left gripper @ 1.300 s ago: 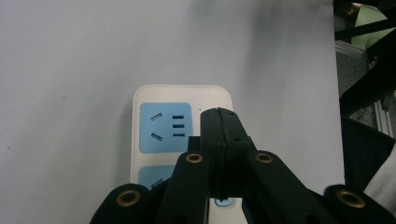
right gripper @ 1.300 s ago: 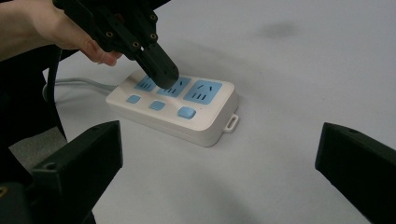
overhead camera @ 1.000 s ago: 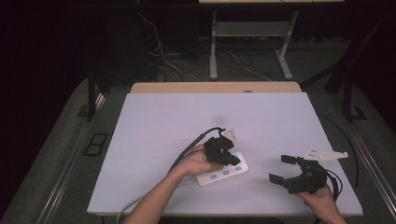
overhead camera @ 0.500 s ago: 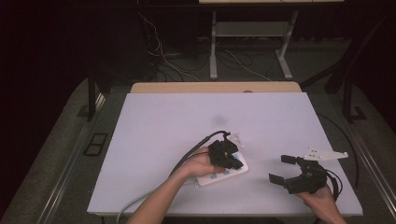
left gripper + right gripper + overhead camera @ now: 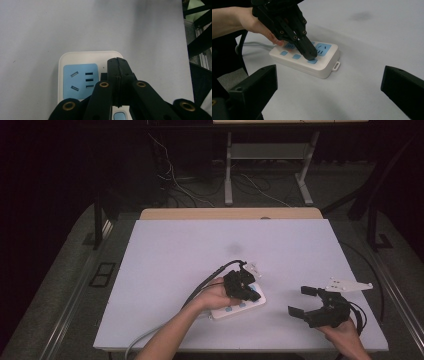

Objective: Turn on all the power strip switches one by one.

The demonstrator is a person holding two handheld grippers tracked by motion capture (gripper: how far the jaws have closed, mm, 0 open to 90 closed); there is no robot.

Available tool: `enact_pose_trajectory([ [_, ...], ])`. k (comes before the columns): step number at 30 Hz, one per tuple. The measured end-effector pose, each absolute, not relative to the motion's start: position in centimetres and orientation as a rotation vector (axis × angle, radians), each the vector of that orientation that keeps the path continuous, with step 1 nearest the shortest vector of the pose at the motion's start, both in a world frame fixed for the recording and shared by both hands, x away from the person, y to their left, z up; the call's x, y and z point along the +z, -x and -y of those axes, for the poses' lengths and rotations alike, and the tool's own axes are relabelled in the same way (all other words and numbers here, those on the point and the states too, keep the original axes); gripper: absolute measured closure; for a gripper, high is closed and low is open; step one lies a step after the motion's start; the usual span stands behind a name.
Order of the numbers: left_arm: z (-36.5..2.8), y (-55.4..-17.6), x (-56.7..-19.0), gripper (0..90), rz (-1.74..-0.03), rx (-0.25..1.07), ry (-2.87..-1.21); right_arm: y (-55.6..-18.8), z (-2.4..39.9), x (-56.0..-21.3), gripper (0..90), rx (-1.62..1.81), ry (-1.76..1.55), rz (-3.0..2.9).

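A white power strip (image 5: 234, 308) with blue sockets and blue buttons lies on the white table (image 5: 200, 245), near the front centre. My left gripper (image 5: 254, 295) is shut, jaws pressed together, and its tip rests on the strip's top. In the right gripper view that tip (image 5: 311, 56) touches a blue button (image 5: 313, 61) at the strip's (image 5: 324, 66) end. The left gripper view shows the closed jaws (image 5: 117, 61) beside a blue socket (image 5: 80, 80). My right gripper (image 5: 300, 301) stands open to the right of the strip, apart from it, jaws (image 5: 330, 75) wide and empty.
The strip's grey cord (image 5: 145, 335) runs off the table's front edge at the left. A black gripper cable (image 5: 207, 277) loops behind the left hand. A wooden board edge (image 5: 230, 213) borders the table's far side. Desk legs and floor cables lie beyond.
My left gripper has slid a little right and toward the near side along the strip, ending with its shut tip on the end button. The right gripper has hardly moved.
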State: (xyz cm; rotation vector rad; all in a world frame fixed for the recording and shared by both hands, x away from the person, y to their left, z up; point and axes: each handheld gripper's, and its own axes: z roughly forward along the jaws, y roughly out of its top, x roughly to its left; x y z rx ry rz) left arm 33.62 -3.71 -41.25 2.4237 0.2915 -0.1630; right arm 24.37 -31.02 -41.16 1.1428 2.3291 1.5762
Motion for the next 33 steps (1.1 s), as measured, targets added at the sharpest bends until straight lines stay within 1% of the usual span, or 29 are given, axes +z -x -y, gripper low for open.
enact_pose_trajectory([
  [14, 3.7, -33.77, -41.49, 89.8, -0.284, -0.174, -2.421, -24.36, 31.15, -41.13, 0.5, 1.57, -1.145, -2.327],
  [19, 3.59, -34.1, -41.68, 89.9, -0.313, -0.216, -2.41, -24.28, 31.13, -41.1, 0.5, 1.57, -1.14, -2.327],
  [33, 3.75, -33.67, -41.52, 89.8, -0.319, -0.192, -2.429, -24.33, 31.21, -41.1, 0.5, 1.574, -1.144, -2.321],
])
